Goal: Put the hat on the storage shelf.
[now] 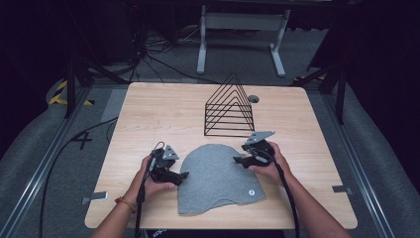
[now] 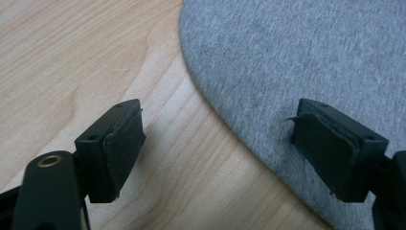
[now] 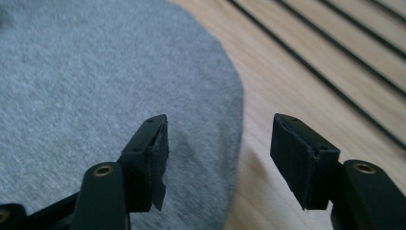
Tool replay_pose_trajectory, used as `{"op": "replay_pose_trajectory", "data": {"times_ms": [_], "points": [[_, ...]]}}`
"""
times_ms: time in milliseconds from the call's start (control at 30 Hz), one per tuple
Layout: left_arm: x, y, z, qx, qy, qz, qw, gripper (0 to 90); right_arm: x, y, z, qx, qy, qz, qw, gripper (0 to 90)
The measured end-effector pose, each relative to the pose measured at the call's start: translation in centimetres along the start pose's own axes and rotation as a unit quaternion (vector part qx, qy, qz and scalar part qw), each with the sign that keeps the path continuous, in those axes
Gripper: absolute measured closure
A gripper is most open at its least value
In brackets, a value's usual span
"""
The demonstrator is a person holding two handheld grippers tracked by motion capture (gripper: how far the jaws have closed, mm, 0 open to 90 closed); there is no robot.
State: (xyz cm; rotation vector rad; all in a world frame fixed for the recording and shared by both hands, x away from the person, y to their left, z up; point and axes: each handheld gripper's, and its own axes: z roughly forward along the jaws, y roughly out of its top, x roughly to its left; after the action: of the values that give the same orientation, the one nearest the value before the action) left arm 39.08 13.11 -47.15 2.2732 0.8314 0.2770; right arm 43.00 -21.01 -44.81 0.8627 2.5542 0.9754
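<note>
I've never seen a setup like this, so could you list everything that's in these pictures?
Table: one, light wood, centre of the high view.
Beanie: one, grey, flat on the near part of the table, between the two tools.
Wire rack: one, black, standing behind the beanie.
White frame: one, on the floor beyond the table.
Cables: several, black, on the floor.
Left tool: one, black, open, at the beanie's left edge.
Right tool: one, black, open, at the beanie's right edge.

High view looks down over the table (image 1: 148, 106); both gripper views sit close above the grey hat (image 1: 218, 178) it shows.
</note>
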Motion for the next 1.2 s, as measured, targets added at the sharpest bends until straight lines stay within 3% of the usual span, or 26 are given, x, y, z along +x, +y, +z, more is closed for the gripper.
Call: {"op": "replay_pose_trajectory", "data": {"times_ms": [67, 267, 433, 533, 767, 967, 1200], "points": [[-0.1, 0.0, 0.1, -0.004, 0.002, -0.002, 1.0000, 18.0, 0.4, -0.3, 0.7, 0.017, 0.005, -0.008, 0.9998, 37.3], [-0.2, 0.2, 0.2, -0.004, -0.006, 0.007, 0.9999, 19.1, 0.3, -0.7, 0.7, 0.011, 0.010, 0.012, 0.9998, 38.1], [-0.3, 0.9, 0.3, 0.002, -0.019, 0.009, 0.9998, 37.5, 0.9, -0.8, -0.1, 0.031, 0.020, 0.005, 0.9993, 55.8], [-0.3, 1.5, 0.5, 0.008, -0.025, 0.006, 0.9996, 48.9, 1.2, -1.0, -0.4, 0.030, 0.021, 0.007, 0.9993, 63.6], [-0.3, 2.3, 1.2, 0.001, -0.041, 0.010, 0.9991, 65.4, 1.2, -1.5, -0.8, 0.024, 0.037, 0.021, 0.9988, 78.7], [0.1, 2.3, 1.3, -0.002, -0.067, 0.010, 0.9977, 80.9, 1.4, -1.9, -1.0, 0.017, 0.041, 0.027, 0.9987, 84.0], [-0.3, 2.7, 1.3, -0.004, -0.062, 0.026, 0.9977, 85.9, 1.5, -2.2, -1.6, 0.014, 0.037, 0.019, 0.9990, 84.6]]}}
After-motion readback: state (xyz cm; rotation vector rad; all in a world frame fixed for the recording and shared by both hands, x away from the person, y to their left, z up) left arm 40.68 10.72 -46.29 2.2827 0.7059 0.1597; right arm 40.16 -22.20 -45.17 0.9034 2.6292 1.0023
